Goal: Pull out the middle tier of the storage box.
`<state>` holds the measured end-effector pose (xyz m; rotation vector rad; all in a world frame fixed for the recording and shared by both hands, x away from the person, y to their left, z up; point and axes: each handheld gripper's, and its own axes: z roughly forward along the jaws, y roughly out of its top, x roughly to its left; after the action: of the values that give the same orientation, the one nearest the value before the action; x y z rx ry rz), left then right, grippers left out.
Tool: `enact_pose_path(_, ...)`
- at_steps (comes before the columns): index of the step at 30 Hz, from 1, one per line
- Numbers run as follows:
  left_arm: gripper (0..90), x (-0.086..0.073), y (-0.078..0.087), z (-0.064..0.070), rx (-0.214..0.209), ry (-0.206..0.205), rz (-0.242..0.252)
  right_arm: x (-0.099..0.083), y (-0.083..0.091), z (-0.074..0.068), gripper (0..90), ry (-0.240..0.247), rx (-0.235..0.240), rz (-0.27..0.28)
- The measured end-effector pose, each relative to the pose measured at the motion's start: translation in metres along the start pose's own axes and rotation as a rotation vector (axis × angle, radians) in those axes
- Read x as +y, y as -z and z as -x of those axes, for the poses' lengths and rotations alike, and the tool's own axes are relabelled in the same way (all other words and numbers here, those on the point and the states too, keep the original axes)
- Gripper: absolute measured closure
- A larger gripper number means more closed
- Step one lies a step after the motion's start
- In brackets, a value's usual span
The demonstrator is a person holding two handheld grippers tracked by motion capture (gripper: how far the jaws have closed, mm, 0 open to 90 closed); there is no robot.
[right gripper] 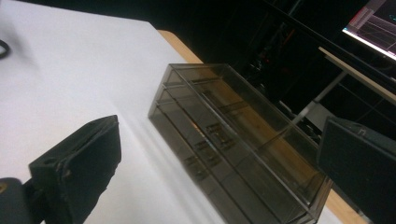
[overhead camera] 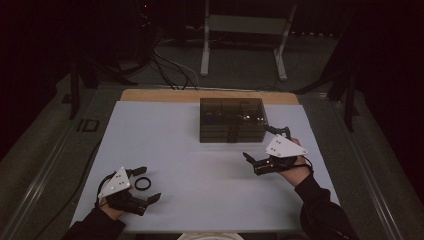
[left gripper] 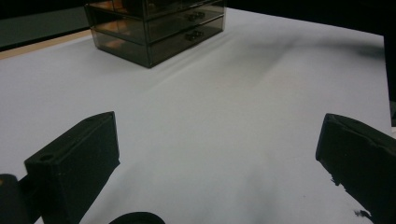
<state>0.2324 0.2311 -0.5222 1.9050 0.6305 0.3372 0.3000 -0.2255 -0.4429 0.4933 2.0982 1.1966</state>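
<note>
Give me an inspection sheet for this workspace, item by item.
Surface: white table top, wooden edge at the far side.
Job's things: smoked drawer box, drawers shut; black ring between the left gripper's jaws.
Clutter: nothing seen.
Grippers: left gripper open around the ring; right gripper open beside the box, holding nothing.
Cables: black cable loops from the left gripper; floor cables beyond the table.
Surroundings: dark room, white stand behind.
</note>
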Motion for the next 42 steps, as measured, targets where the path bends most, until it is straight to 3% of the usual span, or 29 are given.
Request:
enact_pose_path(7,1.0,0.0,0.0,-0.001,-0.001,-0.003,-0.004,0.008,-0.013,0.007,0.0,0.045,-0.036,-0.025)
enact_pose_path(17,1.0,0.0,0.0,0.0,-0.002,-0.008,-0.004,0.011,-0.033,0.01,0.0,0.083,-0.052,-0.067)
enact_pose_path(27,0.9,0.0,0.0,0.0,-0.009,-0.004,0.003,0.009,-0.056,0.003,0.0,0.16,-0.06,-0.134)
enact_pose_path(31,1.0,-0.001,0.0,-0.001,-0.009,-0.002,0.0,0.005,-0.065,0.0,0.0,0.17,-0.06,-0.152)
enact_pose_path(42,0.9,-0.001,0.0,0.0,-0.012,0.0,-0.002,-0.015,-0.085,-0.012,0.0,0.238,-0.067,-0.253)
